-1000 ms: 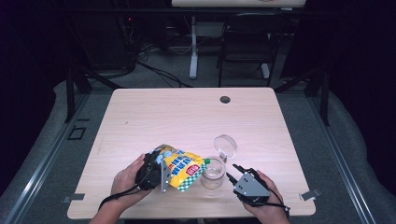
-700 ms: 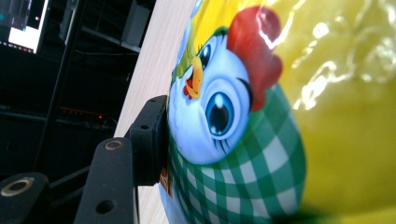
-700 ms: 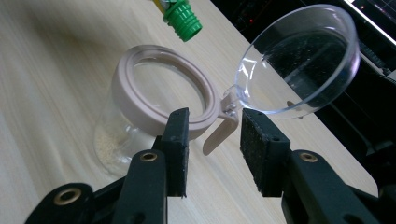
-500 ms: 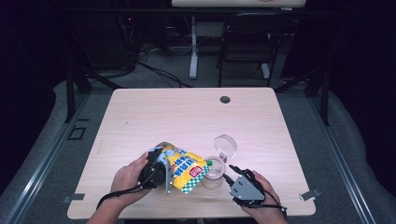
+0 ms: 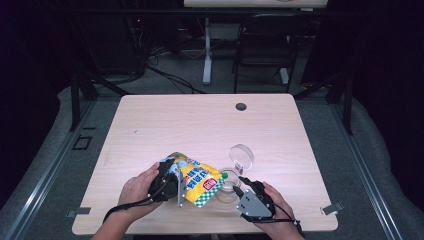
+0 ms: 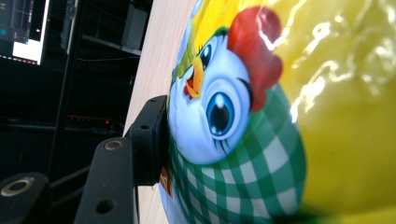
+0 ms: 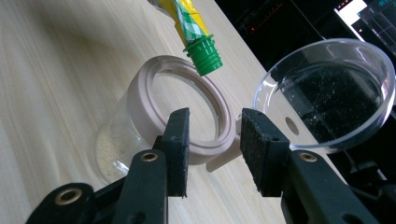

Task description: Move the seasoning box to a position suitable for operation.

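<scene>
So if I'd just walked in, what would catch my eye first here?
Probably the bright yellow pouch with a cartoon chick on it, clamped in the left gripper near the table's front edge. Its green spout points over the open glass jar, whose clear lid is swung back, while the right gripper sits open at the jar's rim.

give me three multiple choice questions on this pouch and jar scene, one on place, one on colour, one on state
1. Where is the pouch's spout?
A. above the jar's mouth
B. at the table's far edge
C. under the lid

2. What colour is the spout?
A. red
B. green
C. white

3. How is the jar?
A. lid shut
B. lying on its side
C. upright, lid swung open

Answers: 1 A, the spout hangs over the rim in the right gripper view. 2 B, it shows green there. 3 C, the clear lid stands back from the open mouth.
</scene>
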Tool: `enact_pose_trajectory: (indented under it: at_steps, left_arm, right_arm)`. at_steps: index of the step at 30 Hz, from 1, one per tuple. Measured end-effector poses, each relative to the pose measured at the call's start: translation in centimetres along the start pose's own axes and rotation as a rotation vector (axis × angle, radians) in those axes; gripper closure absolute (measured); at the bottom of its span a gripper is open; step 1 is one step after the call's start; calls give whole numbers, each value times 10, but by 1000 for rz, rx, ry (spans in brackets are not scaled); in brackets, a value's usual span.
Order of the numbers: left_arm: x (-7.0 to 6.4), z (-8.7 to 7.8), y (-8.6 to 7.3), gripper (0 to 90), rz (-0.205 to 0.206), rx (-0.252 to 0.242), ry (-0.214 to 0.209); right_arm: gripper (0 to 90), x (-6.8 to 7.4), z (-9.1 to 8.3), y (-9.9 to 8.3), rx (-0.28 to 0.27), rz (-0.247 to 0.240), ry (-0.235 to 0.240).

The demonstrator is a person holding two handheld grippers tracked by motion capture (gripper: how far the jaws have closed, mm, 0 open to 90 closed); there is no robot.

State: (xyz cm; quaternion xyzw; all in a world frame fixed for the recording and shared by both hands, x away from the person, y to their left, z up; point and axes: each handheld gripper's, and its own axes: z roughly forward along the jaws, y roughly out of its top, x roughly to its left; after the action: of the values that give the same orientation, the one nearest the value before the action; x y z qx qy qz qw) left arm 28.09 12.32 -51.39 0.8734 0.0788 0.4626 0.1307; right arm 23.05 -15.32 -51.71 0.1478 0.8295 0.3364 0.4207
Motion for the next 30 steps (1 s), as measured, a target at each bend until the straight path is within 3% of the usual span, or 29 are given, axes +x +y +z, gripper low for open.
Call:
enact_pose_trajectory:
  at_steps: [3,7,11,14,21,25,30]
  left_arm:
    - [0,-1,0,481,-3,-3,2]
    - [0,-1,0,481,-3,-1,2]
    - [0,-2,1,481,-4,-6,5]
    - [2,-3,2,481,10,-1,10]
    - [2,-2,3,481,14,-4,5]
    - [0,-1,4,481,20,-4,-1]
    - [0,-1,4,481,28,-4,2]
  right_arm:
    - [627,-1,1,2,7,-25,-7]
    - [627,-1,2,8,24,-99,-26]
    - [627,2,5,13,18,-142,-16]
    - [620,4,12,16,30,-209,-24]
    - [618,6,18,21,14,-248,-64]
    - [631,14,23,24,14,-315,-86]
    - [646,19,26,25,19,-363,-105]
